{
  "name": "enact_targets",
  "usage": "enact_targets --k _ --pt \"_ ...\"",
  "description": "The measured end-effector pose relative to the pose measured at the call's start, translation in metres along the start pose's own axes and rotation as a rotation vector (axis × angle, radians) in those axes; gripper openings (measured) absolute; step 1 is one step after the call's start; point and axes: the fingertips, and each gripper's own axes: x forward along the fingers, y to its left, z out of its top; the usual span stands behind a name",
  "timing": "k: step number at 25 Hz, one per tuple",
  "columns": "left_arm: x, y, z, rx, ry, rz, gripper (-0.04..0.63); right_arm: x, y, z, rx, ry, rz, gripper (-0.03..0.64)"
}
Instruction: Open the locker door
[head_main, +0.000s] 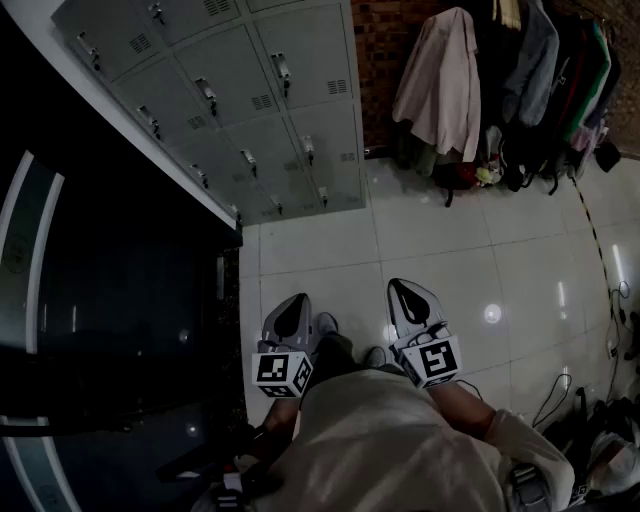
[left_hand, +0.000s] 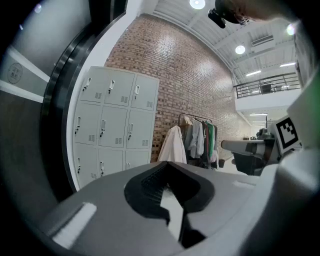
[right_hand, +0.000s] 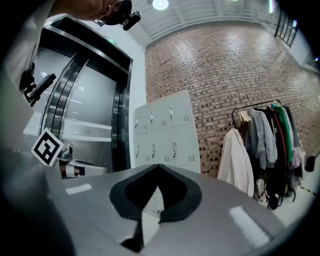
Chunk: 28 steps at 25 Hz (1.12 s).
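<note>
A bank of grey lockers (head_main: 240, 100) stands against the brick wall, some way ahead; all its doors (left_hand: 102, 127) look closed, each with a small handle. The same lockers (right_hand: 167, 132) show in the right gripper view. Both grippers hang low in front of the person, over the tiled floor and far from the lockers. The left gripper (head_main: 291, 312) has its jaws together with nothing in them. The right gripper (head_main: 408, 292) is also shut and empty.
A clothes rack with coats and jackets (head_main: 500, 80) stands right of the lockers. A dark glass wall (head_main: 100, 300) runs along the left. Pale floor tiles (head_main: 440, 230) lie between me and the lockers. Cables and bags (head_main: 600, 440) lie at the lower right.
</note>
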Motion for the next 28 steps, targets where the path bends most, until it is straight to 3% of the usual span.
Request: enact_targets --k 2,4,9,13,20,22,25,28 --pt "0.007 0.001 0.001 0.009 -0.005 -0.004 0.066 0.001 -0.002 -0.012 0.043 0.118 -0.009 0.002" --pt "0.015 0.003 0.0 0.014 -0.007 -0.011 0.066 0.005 -0.006 -0.02 0.057 0.162 -0.017 0.002" --pt "0.036 0.024 -0.007 0.017 -0.009 -0.001 0.066 0.024 -0.014 -0.033 0.044 0.151 -0.031 0.002" --pt "0.06 0.042 -0.016 -0.005 -0.006 -0.009 0.066 0.054 -0.026 -0.03 0.002 0.009 -0.027 0.002" --pt "0.13 0.096 -0.015 -0.004 -0.026 -0.034 0.066 0.13 -0.042 -0.062 -0.012 0.083 -0.034 0.002" --pt "0.152 0.121 -0.021 -0.012 -0.013 -0.036 0.066 0.164 -0.048 -0.074 -0.018 0.063 -0.029 0.002" --pt "0.188 0.167 -0.025 -0.02 0.009 -0.043 0.066 0.222 -0.054 -0.09 0.005 0.121 -0.03 0.002" --pt "0.223 0.212 -0.013 -0.031 0.036 -0.007 0.066 0.285 -0.066 -0.094 0.001 0.127 0.005 0.002"
